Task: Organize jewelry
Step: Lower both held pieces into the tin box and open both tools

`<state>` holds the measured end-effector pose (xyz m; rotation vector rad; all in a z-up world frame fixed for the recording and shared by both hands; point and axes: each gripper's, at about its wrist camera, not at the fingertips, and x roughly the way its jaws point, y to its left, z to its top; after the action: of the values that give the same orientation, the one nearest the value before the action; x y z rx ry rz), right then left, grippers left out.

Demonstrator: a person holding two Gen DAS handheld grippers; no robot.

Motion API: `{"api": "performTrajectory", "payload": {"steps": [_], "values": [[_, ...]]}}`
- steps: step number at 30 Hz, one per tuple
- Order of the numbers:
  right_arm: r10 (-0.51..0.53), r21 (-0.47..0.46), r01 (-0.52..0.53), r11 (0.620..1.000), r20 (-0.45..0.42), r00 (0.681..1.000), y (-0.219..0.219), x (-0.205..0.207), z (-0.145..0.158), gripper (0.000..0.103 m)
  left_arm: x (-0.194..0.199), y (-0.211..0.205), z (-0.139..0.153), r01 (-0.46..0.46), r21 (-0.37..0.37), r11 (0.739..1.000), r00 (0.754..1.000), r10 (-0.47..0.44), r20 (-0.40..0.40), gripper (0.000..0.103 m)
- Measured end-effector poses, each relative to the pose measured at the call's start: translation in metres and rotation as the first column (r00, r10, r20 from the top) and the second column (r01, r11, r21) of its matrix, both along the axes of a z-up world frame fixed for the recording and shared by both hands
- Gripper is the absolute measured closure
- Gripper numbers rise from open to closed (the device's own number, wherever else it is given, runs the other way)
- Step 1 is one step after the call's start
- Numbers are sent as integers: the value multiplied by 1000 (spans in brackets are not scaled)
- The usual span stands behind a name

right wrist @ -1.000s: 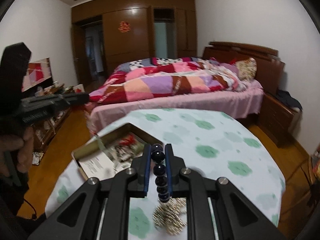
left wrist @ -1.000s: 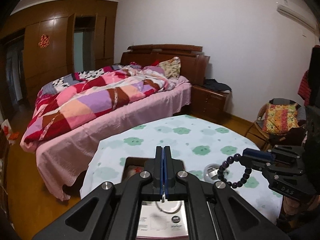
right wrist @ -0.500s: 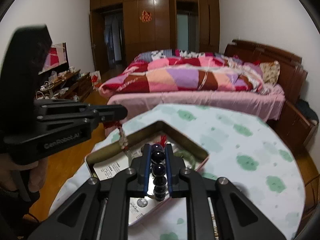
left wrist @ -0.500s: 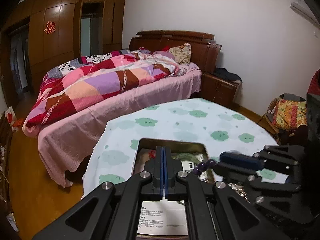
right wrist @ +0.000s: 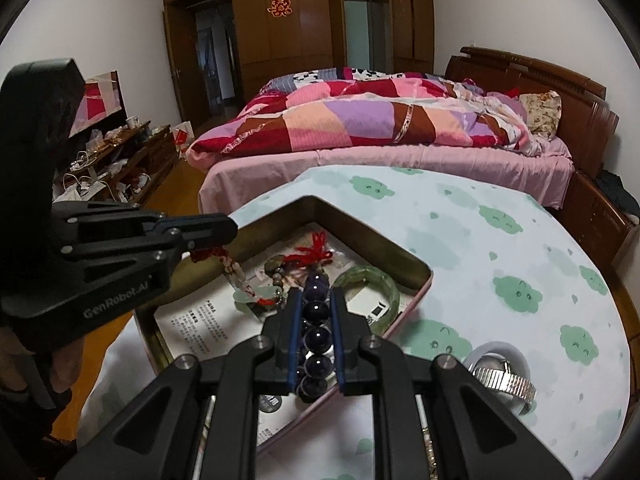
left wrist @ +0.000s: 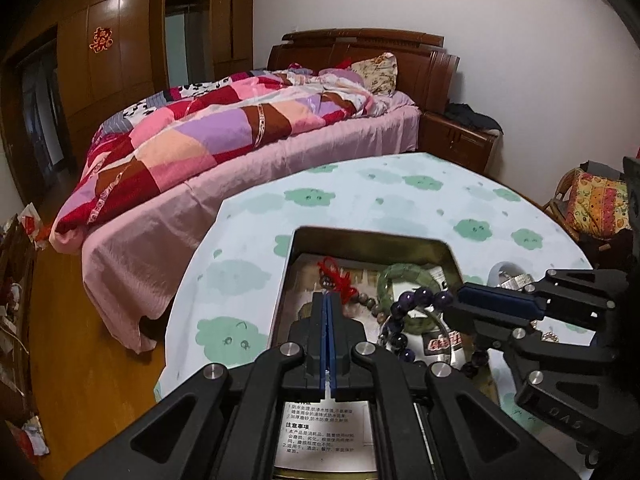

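An open metal tin (left wrist: 372, 237) (right wrist: 404, 257) sits on the cloud-print table. Inside lie a green jade bangle (left wrist: 394, 276) (right wrist: 370, 280), a red-corded bead pendant (left wrist: 340, 280) (right wrist: 316, 250) and printed leaflets. My right gripper (right wrist: 316, 300) (left wrist: 454, 300) is shut on a dark purple bead bracelet (right wrist: 318, 336) (left wrist: 420, 298) and holds it over the tin. My left gripper (left wrist: 327, 300) (right wrist: 232, 229) is shut on the pendant's thin cord, which hangs from its tips into the tin.
A silver watch (right wrist: 502, 378) with a metal band lies on the table (right wrist: 500, 240) right of the tin. A bed with a patchwork quilt (left wrist: 224, 128) stands beyond the table. A cluttered low cabinet (right wrist: 116, 160) is at the left.
Both grippers moved over the tin. The right gripper carried the purple bracelet from beside the tin to above its inside. The tin's contents came into view.
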<state>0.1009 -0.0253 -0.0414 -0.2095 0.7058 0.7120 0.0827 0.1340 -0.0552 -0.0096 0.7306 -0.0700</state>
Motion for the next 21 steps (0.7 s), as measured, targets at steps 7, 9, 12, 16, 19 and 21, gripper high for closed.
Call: {"api": "performTrajectory", "payload": {"steps": [7, 9, 12, 16, 19, 21], "values": [[9, -12, -9, 1000, -9, 1000, 4, 2, -4, 87, 3, 2, -8, -6, 1, 1000, 1000, 6, -22, 103], [14, -18, -15, 1000, -13, 1000, 5, 3, -5, 86, 3, 3, -9, -14, 3, 1000, 1000, 14, -22, 103], [16, -18, -16, 1000, -18, 1000, 4, 3, -6, 82, 2, 3, -8, -17, 0, 1000, 1000, 17, -22, 103], [7, 0, -7, 1000, -28, 1000, -2, 3, -5, 57, 1, 2, -7, -43, 27, 999, 998, 44, -37, 103], [-11, 3, 11, 1000, -26, 1000, -9, 3, -3, 55, -2, 1, -5, -44, 20, 999, 999, 45, -31, 98], [-25, 13, 26, 1000, -30, 999, -16, 2, -1, 50, -6, 0, -2, -58, 16, 998, 998, 59, -21, 78]]}}
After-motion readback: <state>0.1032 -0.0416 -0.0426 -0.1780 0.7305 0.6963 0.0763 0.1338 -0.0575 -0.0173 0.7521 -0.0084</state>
